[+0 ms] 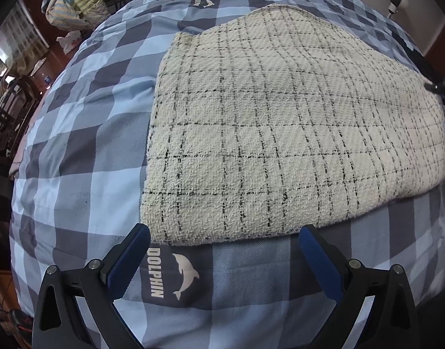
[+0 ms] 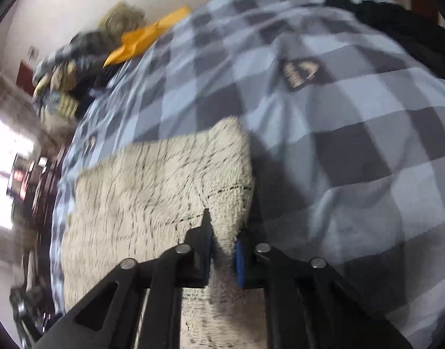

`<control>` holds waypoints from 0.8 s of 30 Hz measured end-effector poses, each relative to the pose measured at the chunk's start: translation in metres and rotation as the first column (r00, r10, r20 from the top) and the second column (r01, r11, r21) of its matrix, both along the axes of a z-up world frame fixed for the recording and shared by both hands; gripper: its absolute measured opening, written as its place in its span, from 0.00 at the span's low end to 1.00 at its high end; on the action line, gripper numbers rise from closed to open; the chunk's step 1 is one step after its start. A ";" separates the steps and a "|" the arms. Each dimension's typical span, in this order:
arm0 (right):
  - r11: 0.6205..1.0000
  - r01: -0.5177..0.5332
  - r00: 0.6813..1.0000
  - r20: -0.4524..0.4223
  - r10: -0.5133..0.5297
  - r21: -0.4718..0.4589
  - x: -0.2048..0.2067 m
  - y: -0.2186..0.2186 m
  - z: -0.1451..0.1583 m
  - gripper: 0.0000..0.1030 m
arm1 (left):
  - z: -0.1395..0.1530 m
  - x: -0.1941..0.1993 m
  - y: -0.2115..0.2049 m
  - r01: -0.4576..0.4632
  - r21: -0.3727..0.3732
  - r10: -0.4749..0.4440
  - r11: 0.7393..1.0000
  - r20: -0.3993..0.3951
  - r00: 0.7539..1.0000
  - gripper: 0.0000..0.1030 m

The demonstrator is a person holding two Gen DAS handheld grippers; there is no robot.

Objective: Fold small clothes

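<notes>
One cream checked garment [image 1: 280,133] lies on one checked bed [image 1: 76,174]. Two hand-held grippers: left [image 1: 223,242], right [image 2: 223,241]. Two dolphin logos [image 1: 186,274] show in the left view.

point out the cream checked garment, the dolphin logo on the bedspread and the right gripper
cream checked garment [image 1: 280,133]: left wrist view, middle of its top face
dolphin logo [image 1: 186,276]: left wrist view, the white dolphin's body
right gripper [image 2: 223,250]: right wrist view, between the fingertips pinching the garment's edge

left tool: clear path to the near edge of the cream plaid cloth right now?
Probably yes. The left tool is open over the checked bedspread, and the cream plaid cloth has its near edge lying flat just ahead of the fingertips with nothing between. The right tool pinches another edge, away from this one.
</notes>
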State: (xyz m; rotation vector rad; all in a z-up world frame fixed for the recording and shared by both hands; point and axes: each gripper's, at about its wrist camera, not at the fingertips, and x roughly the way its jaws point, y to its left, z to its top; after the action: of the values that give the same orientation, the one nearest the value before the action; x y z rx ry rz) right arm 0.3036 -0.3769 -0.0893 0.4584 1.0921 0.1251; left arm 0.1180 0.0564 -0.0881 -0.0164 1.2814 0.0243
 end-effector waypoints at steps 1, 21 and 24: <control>1.000 0.011 1.000 -0.022 -0.011 0.007 0.004 -0.001 -0.006 0.08 | -0.001 0.000 0.001 -0.002 -0.002 0.002 1.000 -0.003 1.000 1.00; 0.939 0.078 0.991 -0.077 -0.109 -0.335 0.059 0.034 0.015 0.75 | 0.012 0.001 0.009 -0.042 -0.065 0.044 0.997 0.035 0.998 1.00; 0.909 -0.067 0.987 -0.159 0.001 -0.412 0.067 0.070 -0.012 0.74 | 0.014 0.000 0.007 -0.038 -0.053 0.041 0.998 0.043 0.998 1.00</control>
State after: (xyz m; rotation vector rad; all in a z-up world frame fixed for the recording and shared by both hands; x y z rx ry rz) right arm 0.3704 -0.3069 -0.1015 0.0628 1.2424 -0.1169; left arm 0.1175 0.0639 -0.0745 -0.0864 1.2374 0.0247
